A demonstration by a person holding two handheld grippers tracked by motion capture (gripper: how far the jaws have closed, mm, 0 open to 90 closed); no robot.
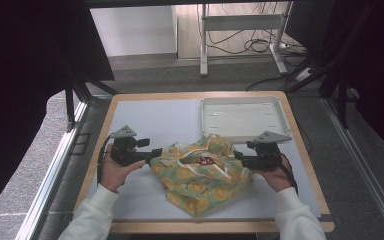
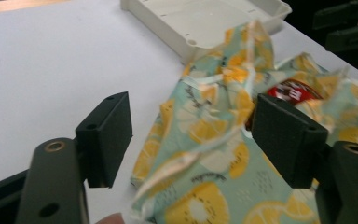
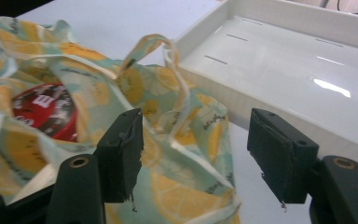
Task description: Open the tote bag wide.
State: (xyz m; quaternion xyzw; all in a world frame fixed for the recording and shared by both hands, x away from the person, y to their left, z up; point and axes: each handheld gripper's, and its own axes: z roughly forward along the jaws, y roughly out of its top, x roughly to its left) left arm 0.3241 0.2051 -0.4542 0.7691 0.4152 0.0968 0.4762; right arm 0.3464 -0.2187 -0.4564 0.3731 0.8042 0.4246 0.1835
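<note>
A pale green cloth bag (image 1: 202,175) printed with yellow lemon slices lies crumpled on the table's middle. A red packet (image 1: 204,161) shows through its open mouth (image 2: 292,91) (image 3: 44,109). My left gripper (image 1: 156,153) is at the bag's left edge, open, with the bag's rim (image 2: 200,140) lying between its jaws. At the bag's right edge my right gripper (image 1: 237,156) is open too, with bag cloth (image 3: 186,135) and a handle loop (image 3: 168,51) between and beyond its jaws.
A white empty tray (image 1: 242,116) sits at the back right of the white mat (image 1: 150,120), touching the bag's far side (image 3: 279,60). The table's wooden edge (image 1: 215,227) runs along the front. Desk legs and cables stand beyond the table.
</note>
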